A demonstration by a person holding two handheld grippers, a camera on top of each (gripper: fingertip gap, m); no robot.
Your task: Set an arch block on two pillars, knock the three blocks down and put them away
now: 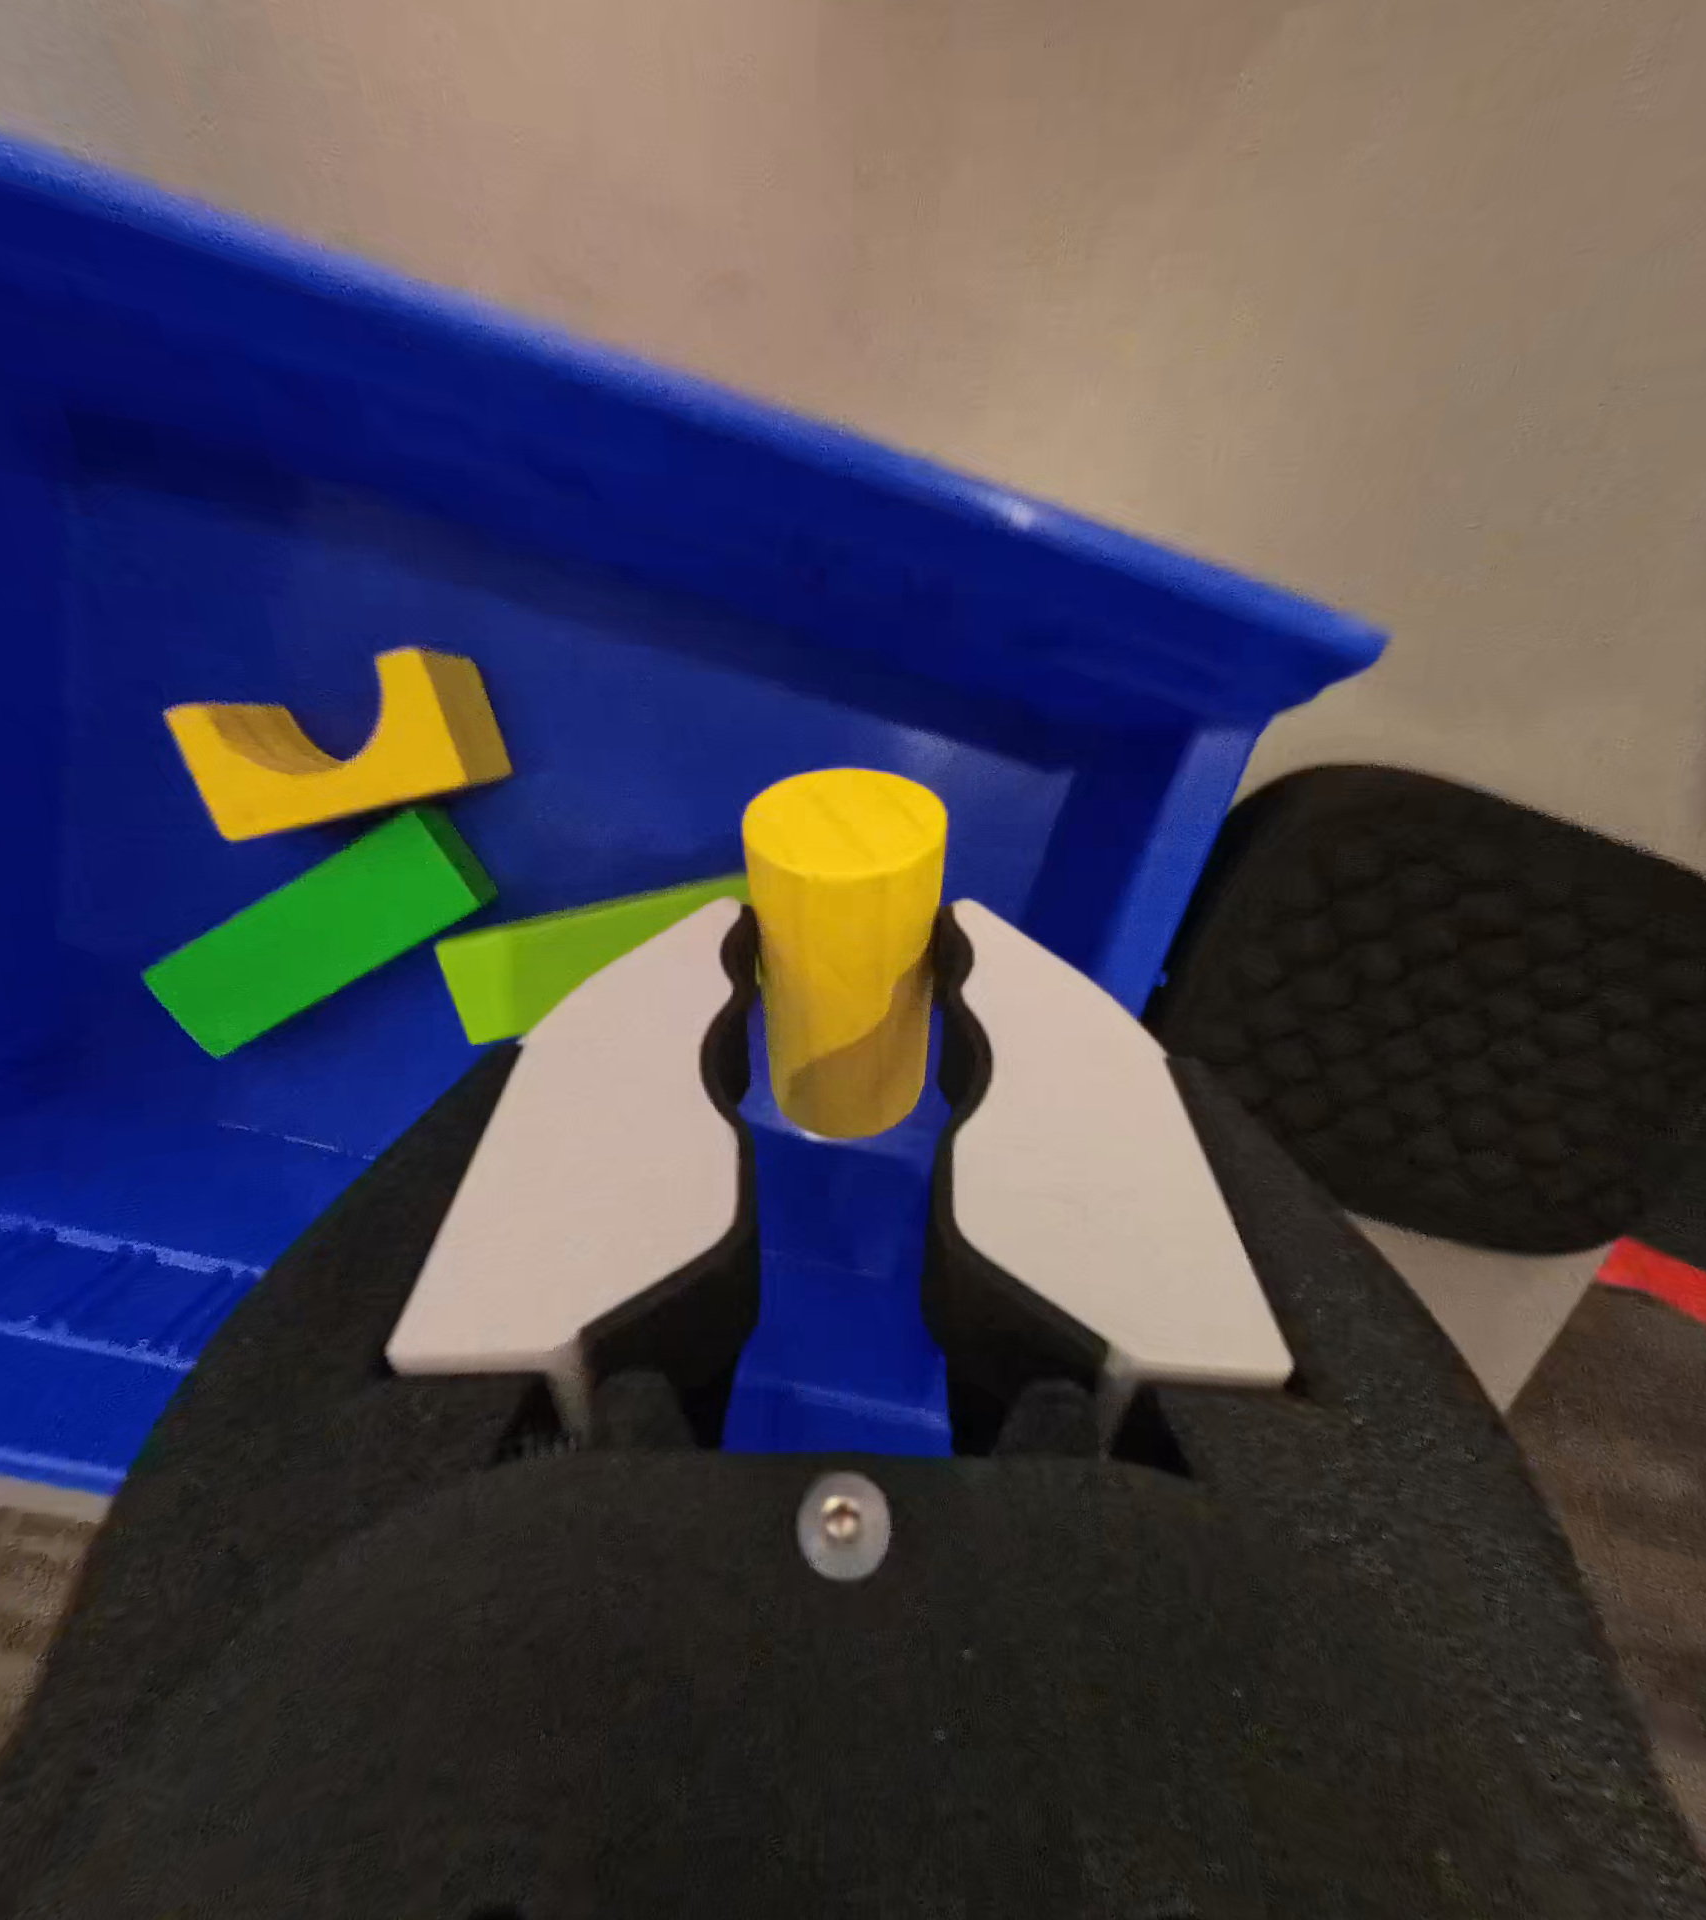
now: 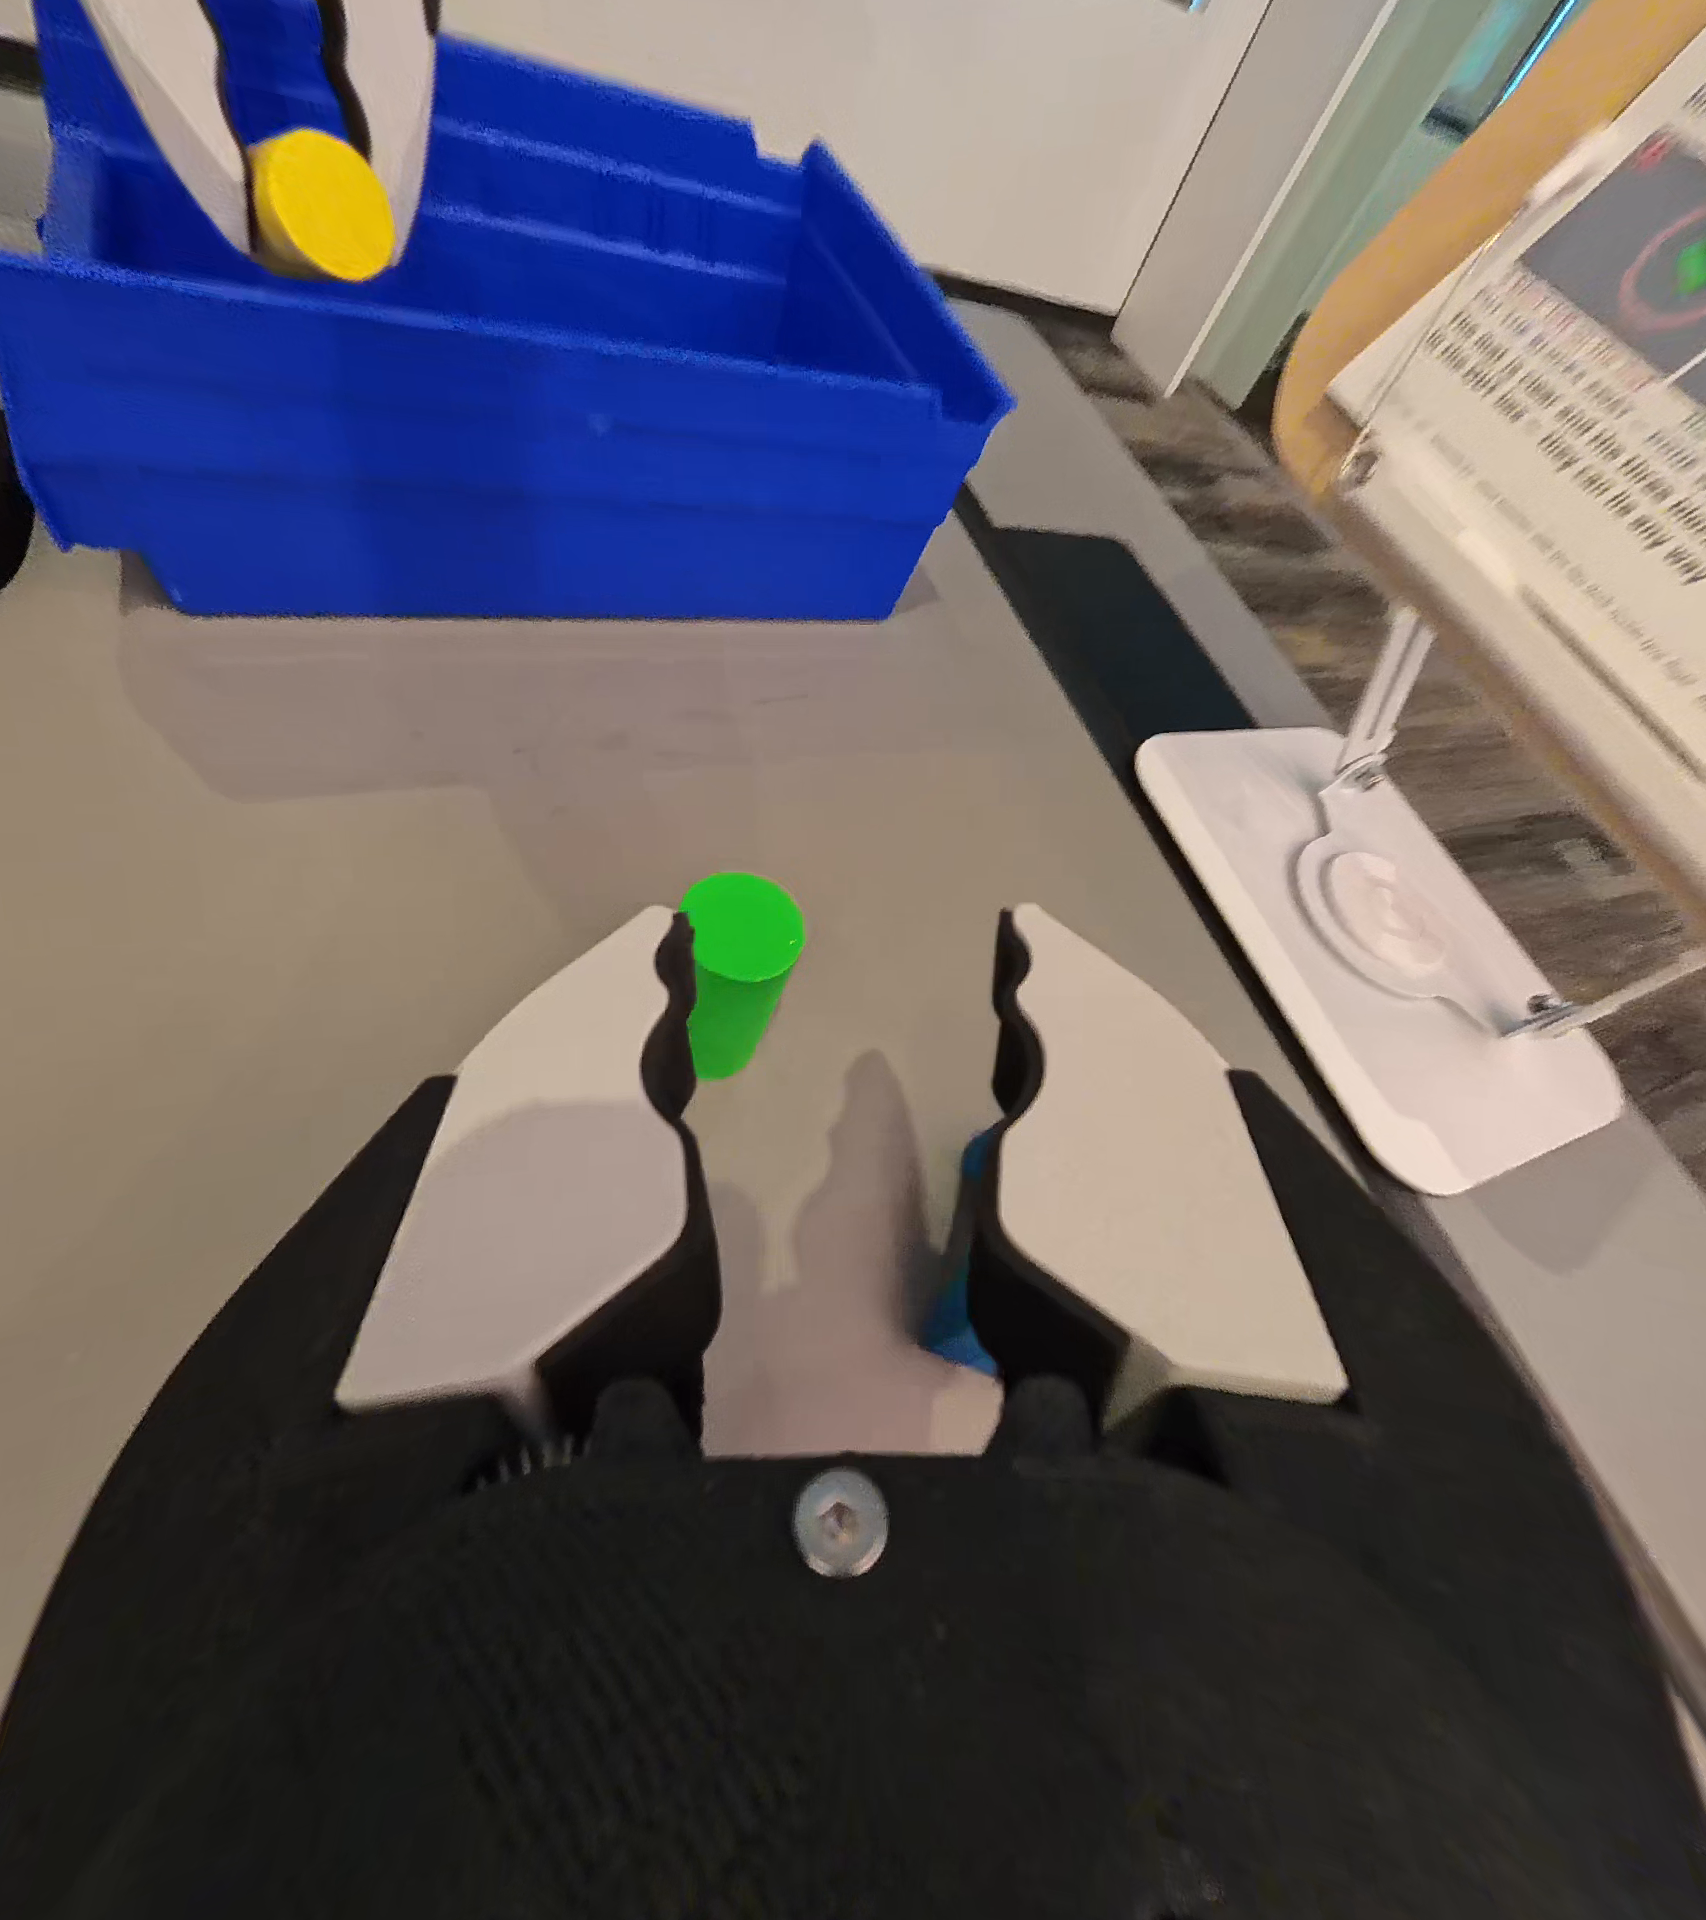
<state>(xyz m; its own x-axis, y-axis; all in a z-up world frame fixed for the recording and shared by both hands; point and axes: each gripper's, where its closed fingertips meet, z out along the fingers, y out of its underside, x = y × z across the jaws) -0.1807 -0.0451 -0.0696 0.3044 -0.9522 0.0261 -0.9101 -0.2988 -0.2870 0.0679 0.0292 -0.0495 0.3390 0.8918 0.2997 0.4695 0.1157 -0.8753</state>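
My left gripper [image 1: 844, 925] is pinching the yellow cylinder [image 1: 844, 961] over the blue bin [image 1: 620, 499], arch block [image 1: 340, 743] lying inside at ten o'clock. Right gripper [image 2: 844, 935] is spread wide, green cylinder [image 2: 735, 971] probably touching its left finger, bit blurry.

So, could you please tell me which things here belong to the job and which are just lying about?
Job: yellow cylinder in left tool; green cylinder; yellow arch; bin; right tool.
Lying about: green bar, green wedge, white stand.

Soft even indoor light, faint shadows, motion blur and wide-angle stretching toward edges.
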